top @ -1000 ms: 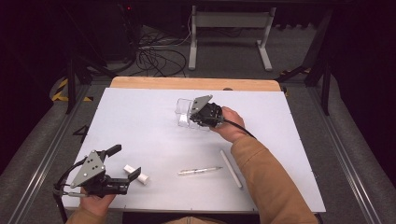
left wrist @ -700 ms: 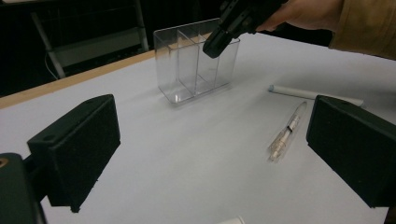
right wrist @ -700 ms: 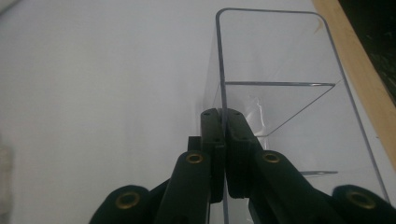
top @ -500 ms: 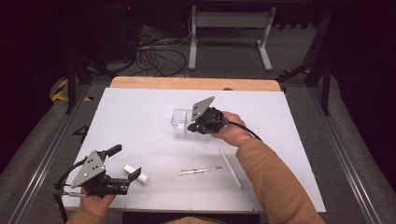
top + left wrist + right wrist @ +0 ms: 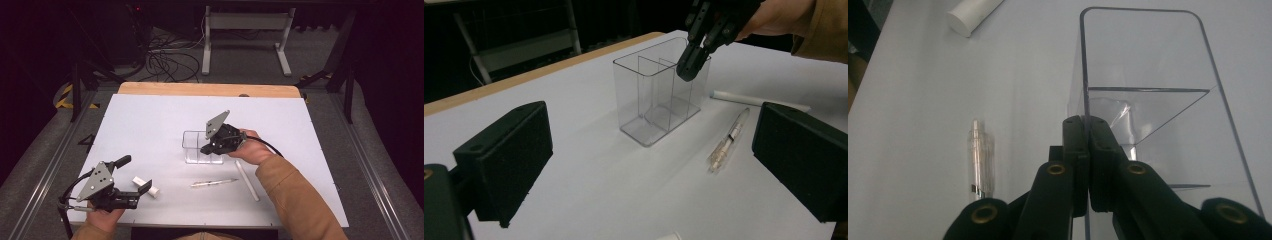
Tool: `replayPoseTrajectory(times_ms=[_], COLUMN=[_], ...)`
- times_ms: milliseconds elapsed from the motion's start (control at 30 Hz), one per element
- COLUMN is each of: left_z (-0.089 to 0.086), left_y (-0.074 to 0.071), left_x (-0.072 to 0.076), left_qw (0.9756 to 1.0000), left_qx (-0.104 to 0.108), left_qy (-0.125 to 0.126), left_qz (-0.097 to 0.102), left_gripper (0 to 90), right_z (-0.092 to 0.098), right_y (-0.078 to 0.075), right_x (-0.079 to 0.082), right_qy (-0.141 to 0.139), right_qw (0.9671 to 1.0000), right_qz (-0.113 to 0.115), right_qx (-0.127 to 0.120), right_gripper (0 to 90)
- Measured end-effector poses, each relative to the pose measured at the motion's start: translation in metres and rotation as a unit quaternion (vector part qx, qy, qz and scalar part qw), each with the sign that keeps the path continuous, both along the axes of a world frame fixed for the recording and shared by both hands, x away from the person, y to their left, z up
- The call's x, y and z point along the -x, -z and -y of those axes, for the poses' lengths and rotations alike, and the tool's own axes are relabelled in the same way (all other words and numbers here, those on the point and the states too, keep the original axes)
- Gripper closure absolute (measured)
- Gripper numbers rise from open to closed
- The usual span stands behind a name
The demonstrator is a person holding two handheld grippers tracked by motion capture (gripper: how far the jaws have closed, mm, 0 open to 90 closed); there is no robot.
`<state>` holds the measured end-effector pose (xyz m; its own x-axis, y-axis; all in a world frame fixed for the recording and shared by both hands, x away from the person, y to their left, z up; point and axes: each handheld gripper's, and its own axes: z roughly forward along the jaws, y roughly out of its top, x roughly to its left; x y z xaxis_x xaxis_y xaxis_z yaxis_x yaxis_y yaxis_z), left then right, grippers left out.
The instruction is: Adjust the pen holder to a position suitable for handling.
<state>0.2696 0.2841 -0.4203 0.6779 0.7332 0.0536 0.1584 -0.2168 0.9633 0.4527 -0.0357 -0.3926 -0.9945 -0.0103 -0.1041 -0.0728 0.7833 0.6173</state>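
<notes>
Organizer [image 5: 197, 147] wall pinched in right tongs [image 5: 206, 149]; left tongs [image 5: 146, 188] well apart.

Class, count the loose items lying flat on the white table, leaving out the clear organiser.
3: a clear pen in front of the organiser, a long white stick by the right forearm, and a short white piece near the left gripper.

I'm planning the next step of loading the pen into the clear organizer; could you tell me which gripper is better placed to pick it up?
Left. The left gripper is open and free, with the pen lying ahead between its jaws, while the right gripper is shut on the clear organizer's wall.
</notes>
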Motion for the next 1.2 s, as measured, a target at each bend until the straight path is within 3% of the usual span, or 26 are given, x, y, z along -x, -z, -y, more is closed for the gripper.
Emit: replayPoseTrajectory(times_ms=[267,567,700,733,767,833,1000,1200], left_z=[0.0,0.001,0.001,0.001,0.001,0.001,0.003,0.004], left_y=[0.0,0.0,0.0,0.0,0.0,0.0,0.0,-0.001], left_x=[0.0,0.0,0.0,0.0,-0.001,-0.001,-0.002,-0.002], left_qw=[1.0,1.0,1.0,1.0,1.0,1.0,1.0,1.0], left_qx=[-0.001,-0.001,-0.002,-0.002,-0.002,-0.003,-0.002,-0.003], left_qy=[0.0,0.001,0.002,0.002,0.002,0.003,0.004,0.006], left_qz=[0.0,-0.002,-0.002,-0.002,-0.002,-0.003,-0.004,-0.003], left_gripper=[3.6,3.5,3.6,3.6,3.6,3.5,3.3,2.9], right_z=[0.003,0.002,0.005,0.007,0.007,0.014,0.022,0.028], right_y=[0.0,0.001,-0.001,-0.003,-0.003,-0.011,-0.025,-0.032], right_x=[-0.002,0.001,0.001,0.002,0.002,0.006,0.013,0.019], right_qy=[-0.009,0.008,0.021,0.024,0.024,0.045,0.063,0.074], right_qw=[1.0,1.0,0.9996,0.9993,0.9993,0.9977,0.9948,0.9928], right_qz=[-0.003,-0.001,-0.01,-0.012,-0.012,-0.011,-0.001,0.016], right_qx=[0.0,-0.004,-0.017,-0.024,-0.024,-0.049,-0.08,-0.093], right_gripper=[88.1,85.2,72.2,64.2,64.2,52.8,40.3,33.0])
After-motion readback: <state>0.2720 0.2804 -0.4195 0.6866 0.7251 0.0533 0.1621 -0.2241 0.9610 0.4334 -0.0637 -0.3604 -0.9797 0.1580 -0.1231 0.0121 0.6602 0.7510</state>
